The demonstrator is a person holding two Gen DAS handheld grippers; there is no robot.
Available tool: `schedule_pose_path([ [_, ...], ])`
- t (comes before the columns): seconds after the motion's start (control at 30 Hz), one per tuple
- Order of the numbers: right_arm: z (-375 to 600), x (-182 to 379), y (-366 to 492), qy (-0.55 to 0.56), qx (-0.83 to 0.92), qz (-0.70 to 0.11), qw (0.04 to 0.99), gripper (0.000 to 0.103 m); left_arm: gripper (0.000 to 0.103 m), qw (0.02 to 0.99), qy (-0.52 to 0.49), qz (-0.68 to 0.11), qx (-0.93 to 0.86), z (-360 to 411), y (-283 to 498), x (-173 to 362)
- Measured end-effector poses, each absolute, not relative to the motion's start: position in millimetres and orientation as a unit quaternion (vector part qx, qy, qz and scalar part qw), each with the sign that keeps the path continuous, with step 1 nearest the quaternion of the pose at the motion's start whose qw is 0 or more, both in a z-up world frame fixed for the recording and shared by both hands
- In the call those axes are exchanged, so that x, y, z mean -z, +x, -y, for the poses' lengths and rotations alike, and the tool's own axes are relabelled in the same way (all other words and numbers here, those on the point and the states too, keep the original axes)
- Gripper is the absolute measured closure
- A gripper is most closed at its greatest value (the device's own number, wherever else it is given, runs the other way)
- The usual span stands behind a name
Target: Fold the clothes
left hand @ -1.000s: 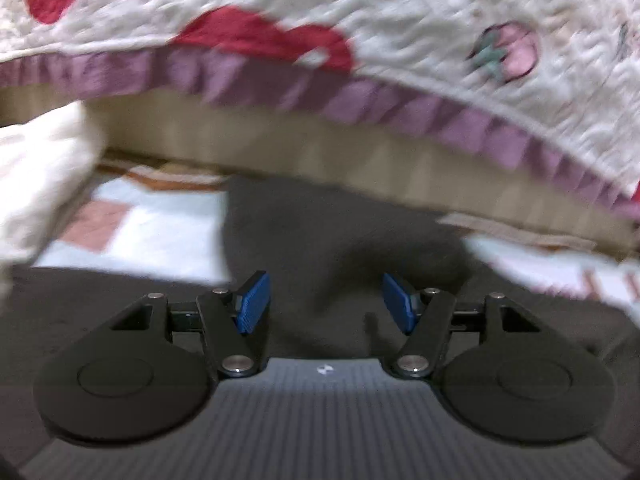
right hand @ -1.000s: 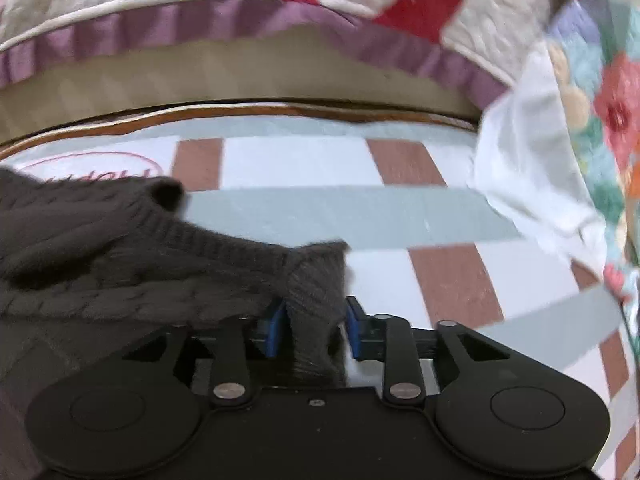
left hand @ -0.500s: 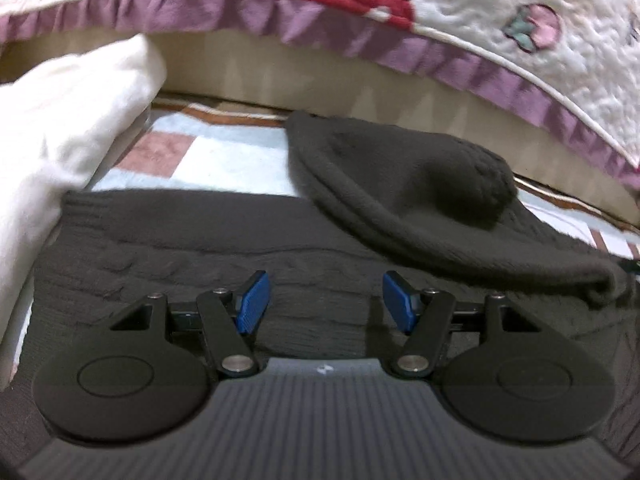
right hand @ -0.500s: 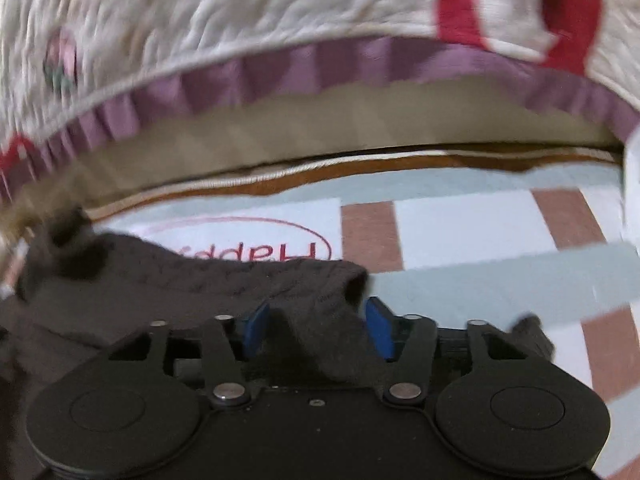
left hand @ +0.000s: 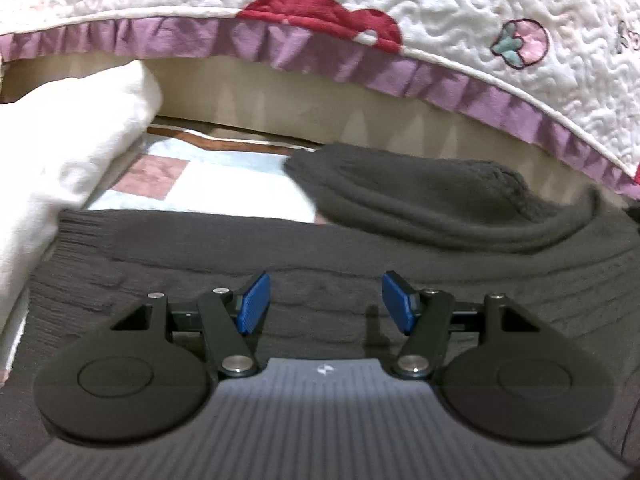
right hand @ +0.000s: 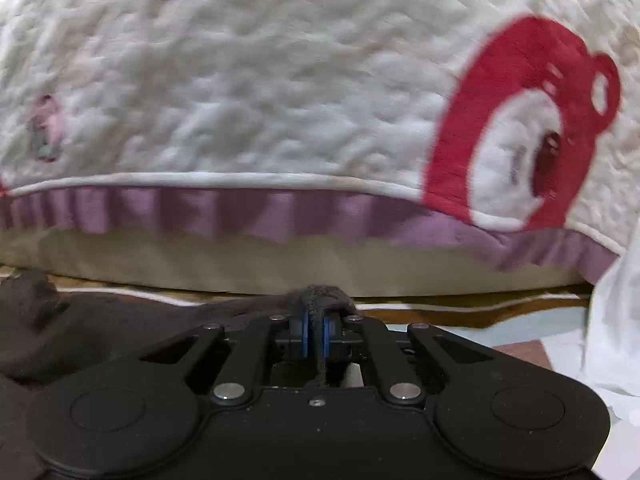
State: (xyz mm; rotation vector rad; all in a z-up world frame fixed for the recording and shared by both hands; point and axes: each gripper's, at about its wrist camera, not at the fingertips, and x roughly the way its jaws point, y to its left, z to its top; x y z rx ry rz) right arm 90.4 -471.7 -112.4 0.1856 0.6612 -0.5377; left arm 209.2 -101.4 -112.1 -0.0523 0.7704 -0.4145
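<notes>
While the left gripper point(left hand: 324, 306) hovers low over the sweater point(left hand: 280, 256), its blue pads point(left hand: 253, 309) stand wide apart, nothing between them. Sweater: dark grey knit, spread across the lower half of the left view on a checked mat point(left hand: 208, 184); one sleeve point(left hand: 420, 200) lies folded over, centre right. White cloth point(left hand: 60, 152) at left edge. Quilt point(left hand: 440, 12) with purple trim fills the top. Right gripper point(right hand: 314, 336), centre of its view, is clamped tight on a bunched bit of sweater point(right hand: 322, 296), fabric trailing off lower left.
</notes>
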Motion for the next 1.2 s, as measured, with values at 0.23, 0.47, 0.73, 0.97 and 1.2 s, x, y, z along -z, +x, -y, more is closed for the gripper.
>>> schedule_pose_path([
  [0.23, 461.2, 135.9, 99.0, 0.072, 0.276, -0.367, 0.885, 0.092, 0.042, 0.9, -0.007, -0.397, 0.179, 97.5, 216.5, 121.2],
  [0.47, 482.2, 134.6, 75.8, 0.081, 0.3, -0.397, 0.863, 0.095, 0.041, 0.896, 0.01, -0.396, 0.198, 108.3, 208.8, 115.8],
  [0.73, 503.8, 116.5, -16.6, 0.315, 0.286, -0.283, 0.859, 0.047, 0.041, 0.879, 0.036, -0.396, 0.263, 145.4, 180.6, 107.9],
  [0.97, 498.3, 131.9, -123.9, 0.383, 0.334, -0.303, 0.806, 0.047, 0.041, 0.843, 0.041, -0.414, 0.342, 193.0, 141.7, 99.5],
  [1.2, 442.1, 167.4, -223.7, 0.467, 0.32, -0.31, 0.764, 0.047, 0.039, 0.8, 0.102, -0.373, 0.458, 257.6, 65.2, 74.6],
])
